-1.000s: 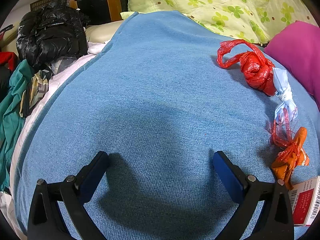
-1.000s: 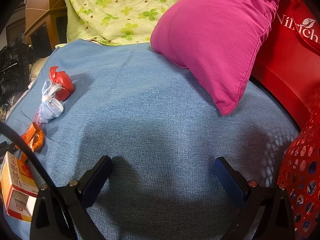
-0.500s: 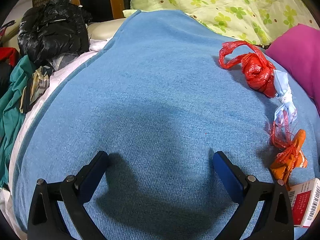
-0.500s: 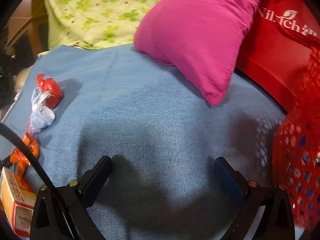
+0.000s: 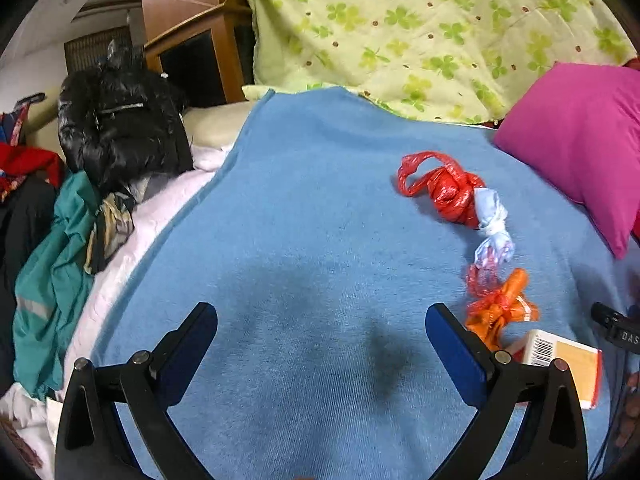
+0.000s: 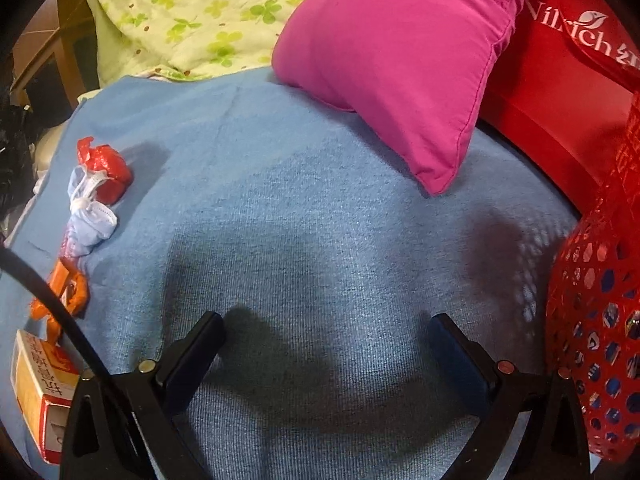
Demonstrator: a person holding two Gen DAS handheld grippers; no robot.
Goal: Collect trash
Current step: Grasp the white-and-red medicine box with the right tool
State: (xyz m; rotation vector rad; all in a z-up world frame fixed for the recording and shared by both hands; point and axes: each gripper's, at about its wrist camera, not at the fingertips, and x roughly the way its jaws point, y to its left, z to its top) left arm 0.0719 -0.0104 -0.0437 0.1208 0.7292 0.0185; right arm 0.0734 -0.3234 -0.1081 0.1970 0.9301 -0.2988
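Trash lies in a row on the blue blanket (image 5: pixel 304 208): a knotted red plastic bag (image 5: pixel 450 190), a crumpled pale blue mask (image 5: pixel 494 232), an orange wrapper (image 5: pixel 500 310) and a small orange-and-white carton (image 5: pixel 560 360). My left gripper (image 5: pixel 320 330) is open above bare blanket, and the carton sits just beyond its right finger. In the right wrist view the red bag (image 6: pixel 106 168), mask (image 6: pixel 90 216), orange wrapper (image 6: pixel 64 288) and carton (image 6: pixel 40 384) lie far left. My right gripper (image 6: pixel 326 340) is open over bare blanket, holding nothing.
A magenta pillow (image 6: pixel 400 52) and a clover-print quilt (image 5: pixel 420 28) lie at the back. A red mesh basket (image 6: pixel 592 340) stands at the right edge beside a red bag (image 6: pixel 560 72). A black jacket (image 5: pixel 116 124) and teal clothing (image 5: pixel 52 264) are piled left of the blanket.
The left wrist view has pulled back and tilted, so the carton now shows more fully beside the right finger. The right wrist view has swung left then back; the trash has not moved.
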